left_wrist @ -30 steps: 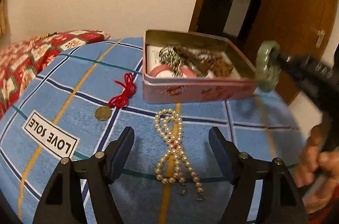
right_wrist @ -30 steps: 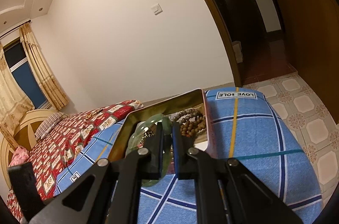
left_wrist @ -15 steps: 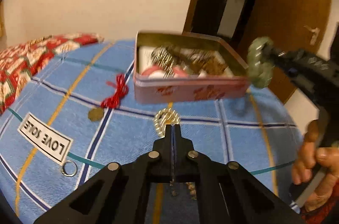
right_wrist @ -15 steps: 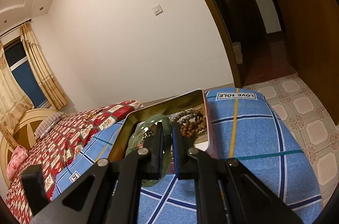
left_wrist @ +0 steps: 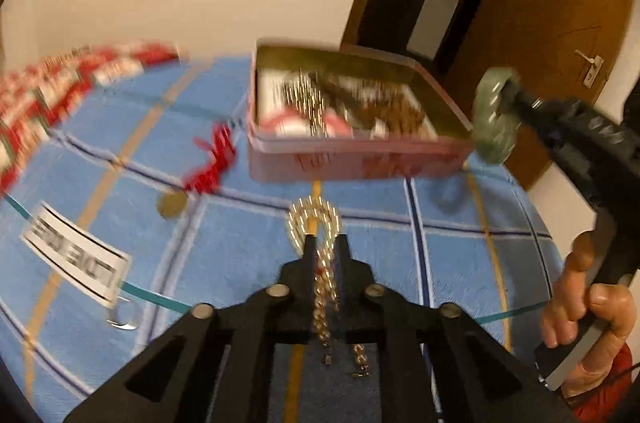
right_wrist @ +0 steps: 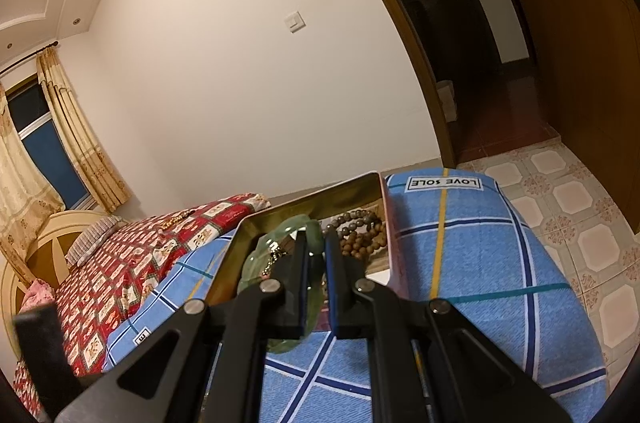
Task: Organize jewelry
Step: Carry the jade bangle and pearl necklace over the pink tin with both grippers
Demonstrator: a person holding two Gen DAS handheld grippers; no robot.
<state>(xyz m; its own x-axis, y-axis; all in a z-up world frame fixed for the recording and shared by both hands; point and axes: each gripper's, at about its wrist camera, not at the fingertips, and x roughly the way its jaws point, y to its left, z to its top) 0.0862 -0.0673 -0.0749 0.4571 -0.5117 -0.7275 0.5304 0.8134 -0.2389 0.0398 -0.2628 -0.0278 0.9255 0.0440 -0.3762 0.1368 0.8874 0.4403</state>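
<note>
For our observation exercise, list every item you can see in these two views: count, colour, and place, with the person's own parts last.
tin box: one, pink outside, gold inside, on the bed.
pearl necklace: one, cream, on the blanket in front of the tin, between the opening left jaws.
jade bangle: one, green, clamped at the tin's right end.
wooden beads: brown strands, inside the tin.
red tassel charm: one, with a brass coin, left of the tin.
ring: one, silver, near the label.
blanket: one, blue checked.
left hand-held gripper: black.
right hand-held gripper: black.
hand: one, right edge.

Black left gripper (left_wrist: 325,251) with silver rivets, black right gripper (right_wrist: 316,255) with blue-edged pads, red sleeve (left_wrist: 600,387)
</note>
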